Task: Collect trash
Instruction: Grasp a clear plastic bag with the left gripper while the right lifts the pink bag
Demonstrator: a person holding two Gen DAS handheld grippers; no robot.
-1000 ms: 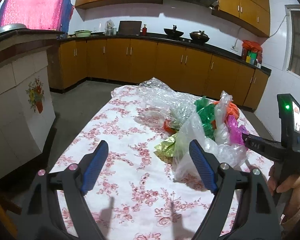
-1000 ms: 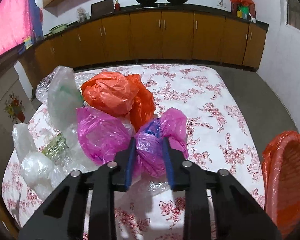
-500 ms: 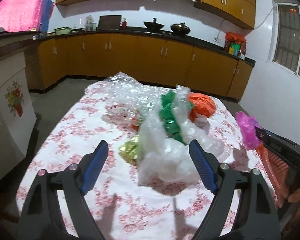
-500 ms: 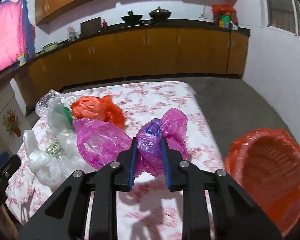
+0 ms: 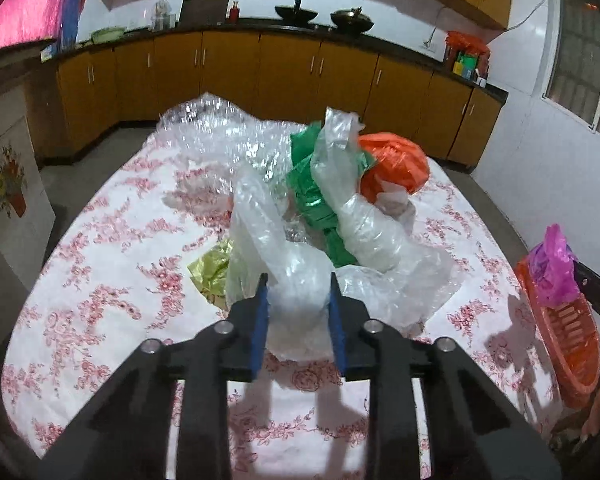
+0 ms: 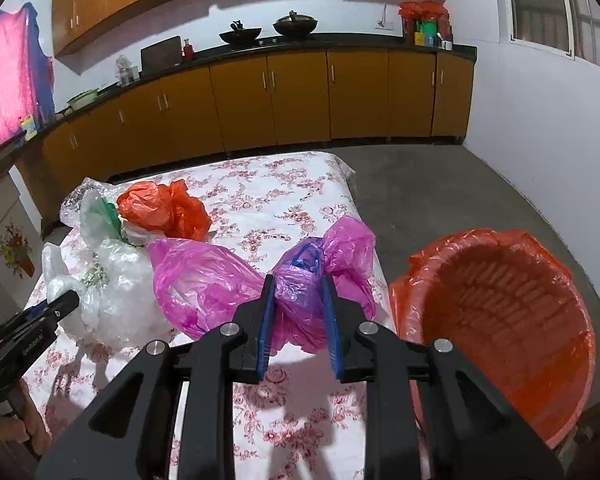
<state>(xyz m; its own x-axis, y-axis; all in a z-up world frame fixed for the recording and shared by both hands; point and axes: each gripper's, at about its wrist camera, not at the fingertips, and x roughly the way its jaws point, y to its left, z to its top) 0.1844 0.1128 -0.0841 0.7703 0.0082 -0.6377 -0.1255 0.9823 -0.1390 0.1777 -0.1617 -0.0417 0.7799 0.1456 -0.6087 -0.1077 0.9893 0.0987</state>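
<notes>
A heap of plastic trash lies on the flower-patterned table [image 5: 100, 280]. My left gripper [image 5: 298, 286] is closing, and its blue pads press both sides of a clear plastic bag [image 5: 276, 240] at the heap's near edge. In the right wrist view this gripper [image 6: 66, 302] shows at the left. My right gripper [image 6: 298, 280] is shut on a crumpled pink-purple bag [image 6: 344, 248], held above the table's right edge beside the orange basket [image 6: 480, 236]. The left wrist view shows that bag [image 5: 552, 268] over the basket [image 5: 568, 344]. A second pink bag [image 6: 196, 280] lies on the table.
An orange bag [image 5: 396, 160], a green bag [image 5: 308, 184], bubble wrap [image 5: 212, 132] and a gold wrapper [image 5: 212, 268] sit in the heap. Brown kitchen cabinets [image 6: 300, 96] line the far wall. Grey floor [image 6: 440, 184] lies right of the table.
My left gripper moved forward to the clear bag and its wide jaws closed in on it. My right gripper carried the pink-purple bag to the right, toward the orange basket.
</notes>
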